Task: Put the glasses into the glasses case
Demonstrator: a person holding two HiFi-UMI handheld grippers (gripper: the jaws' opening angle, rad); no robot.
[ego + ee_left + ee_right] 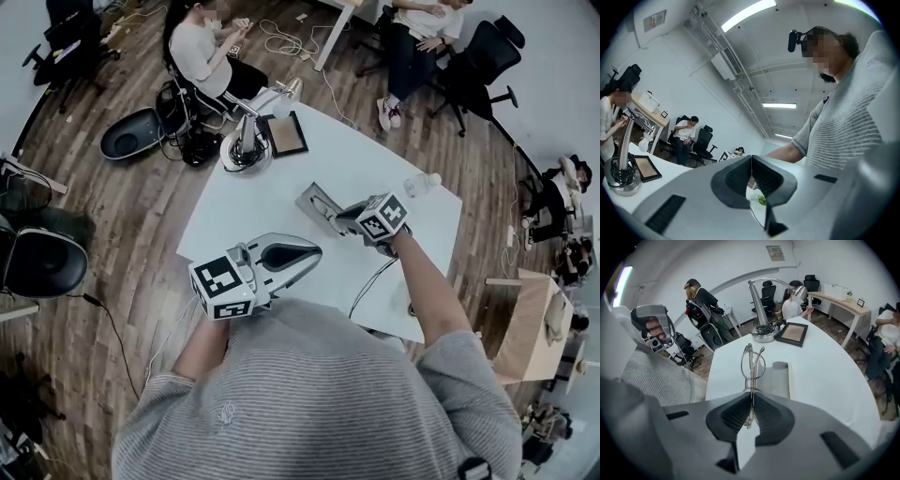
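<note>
Right claw [751, 398] clamped on folded glasses [753, 363], poised near glasses case [780, 379] on tabletop [829, 380]. We should line frame along case, lower gently, release only once seated. Left claw [751, 161] jaws together, empty.

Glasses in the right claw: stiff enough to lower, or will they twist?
Probably light: the glasses are thin wire. Pinched at one edge by the right claw, they may pivot. Their arms look bendable, so ease them into the case.
</note>
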